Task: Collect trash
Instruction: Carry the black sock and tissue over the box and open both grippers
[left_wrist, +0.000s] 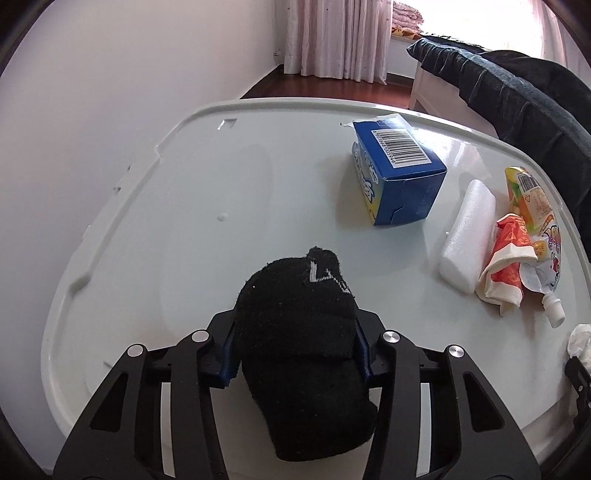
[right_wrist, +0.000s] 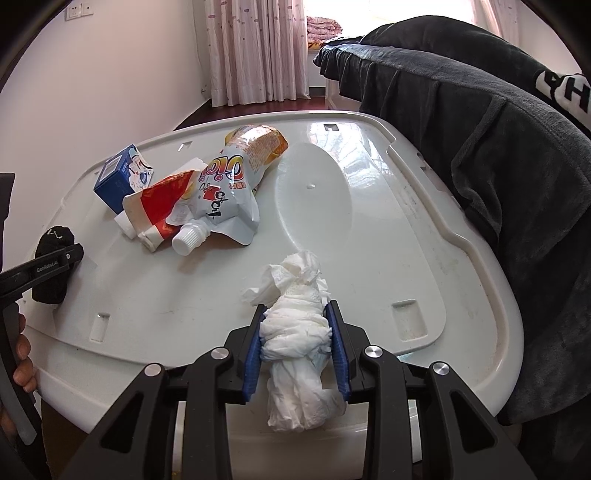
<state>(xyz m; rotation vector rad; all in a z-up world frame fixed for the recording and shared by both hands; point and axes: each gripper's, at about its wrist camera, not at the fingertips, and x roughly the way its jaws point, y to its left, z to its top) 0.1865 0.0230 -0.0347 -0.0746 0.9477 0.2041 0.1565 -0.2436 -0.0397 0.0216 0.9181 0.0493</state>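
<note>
My left gripper is shut on a black sock and holds it just over the near part of the white plastic tabletop. My right gripper is shut on a crumpled white tissue wad at the table's near edge. Further out lie a blue carton, a white foam piece, a red and white wrapper and a spouted drink pouch. The sock and left gripper also show at the left of the right wrist view.
A dark blanket hangs over furniture along the table's right side. A white wall stands to the left, with pink curtains and wooden floor behind the table.
</note>
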